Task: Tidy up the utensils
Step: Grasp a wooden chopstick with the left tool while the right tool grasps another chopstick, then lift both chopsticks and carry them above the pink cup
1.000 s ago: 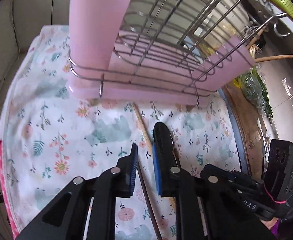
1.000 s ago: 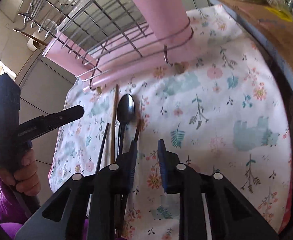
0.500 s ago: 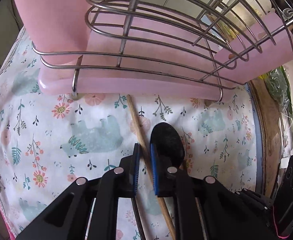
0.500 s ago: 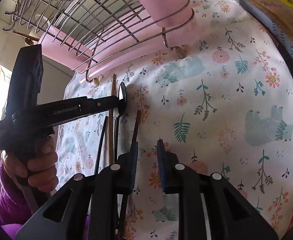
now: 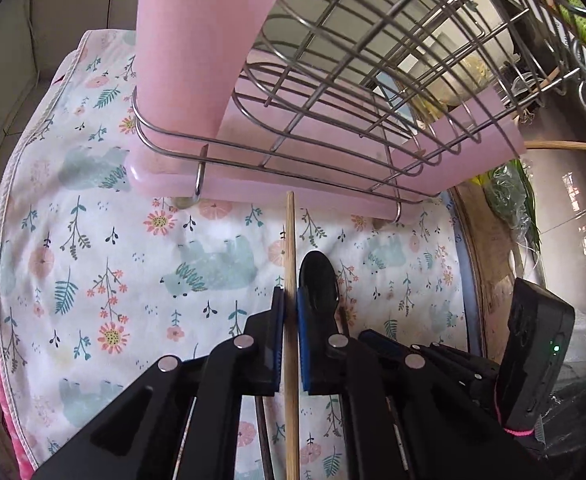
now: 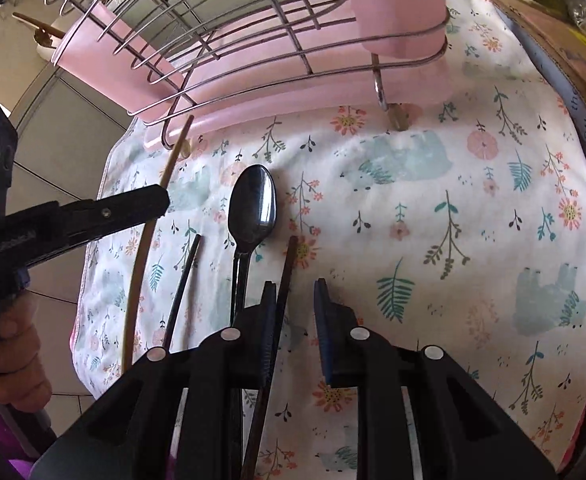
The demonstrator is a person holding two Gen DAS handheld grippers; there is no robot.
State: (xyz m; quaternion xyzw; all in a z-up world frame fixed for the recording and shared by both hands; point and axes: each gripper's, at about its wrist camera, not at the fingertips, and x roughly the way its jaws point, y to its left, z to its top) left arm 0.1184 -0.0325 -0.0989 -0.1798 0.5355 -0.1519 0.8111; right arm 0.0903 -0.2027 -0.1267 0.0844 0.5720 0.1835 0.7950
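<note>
A pink drying rack with a wire basket [image 5: 333, 92] stands on a floral cloth [image 5: 105, 264]; it also shows in the right wrist view [image 6: 253, 52]. My left gripper [image 5: 289, 312] is shut on a light wooden chopstick [image 5: 290, 248], held off the cloth, as the right wrist view [image 6: 145, 240] shows. A black spoon [image 6: 251, 204] lies on the cloth, with a thin black chopstick [image 6: 183, 276] to its left and a dark brown chopstick [image 6: 285, 268] to its right. My right gripper [image 6: 293, 312] is open above the brown chopstick, whose shaft runs along the left finger.
A pink utensil cup [image 5: 201, 48] sits at the rack's left end. A wooden board [image 5: 489, 248] and a bag of greens [image 5: 509, 196] lie beyond the cloth's right edge. The right gripper body [image 5: 533, 360] is close at the lower right in the left wrist view.
My left gripper has closed on the light wooden chopstick and lifted it off the cloth. My right gripper has moved forward, over the dark brown chopstick.
</note>
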